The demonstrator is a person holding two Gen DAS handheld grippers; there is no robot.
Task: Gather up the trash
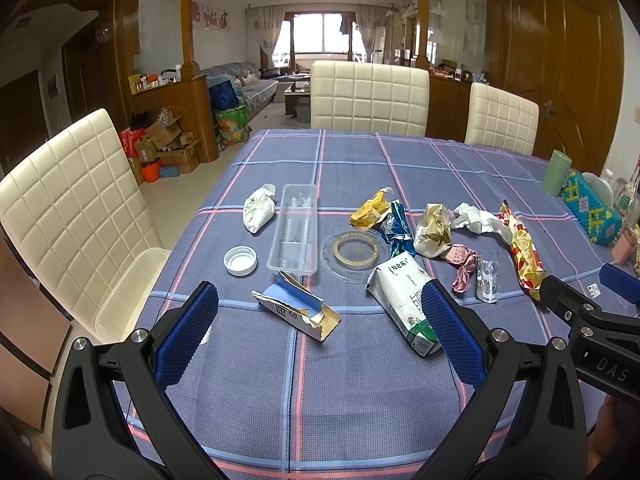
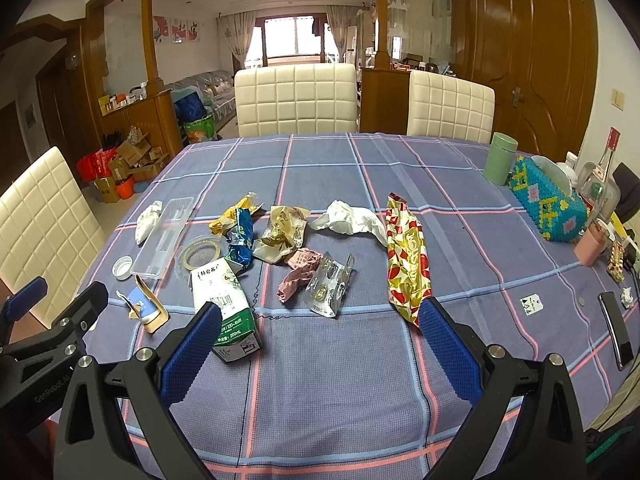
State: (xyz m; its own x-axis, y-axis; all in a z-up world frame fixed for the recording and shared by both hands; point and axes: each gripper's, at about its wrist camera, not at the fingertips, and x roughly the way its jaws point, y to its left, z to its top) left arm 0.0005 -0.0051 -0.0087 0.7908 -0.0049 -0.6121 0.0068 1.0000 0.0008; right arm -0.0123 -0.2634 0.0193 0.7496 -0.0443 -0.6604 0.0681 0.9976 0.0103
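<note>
Flattened milk carton, crumpled wrappers, clear tray, scattered on tablecloth

your left gripper and right gripper match — black plastic arms with triangular cut-outs, silver round screws at the joints, blue dimpled pads on each finger, white "genrobot.ai" and "das" lettering on the black bodies.

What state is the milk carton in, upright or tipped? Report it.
Tipped. The milk carton lies flat on its side on the tablecloth, printed face up.
</note>
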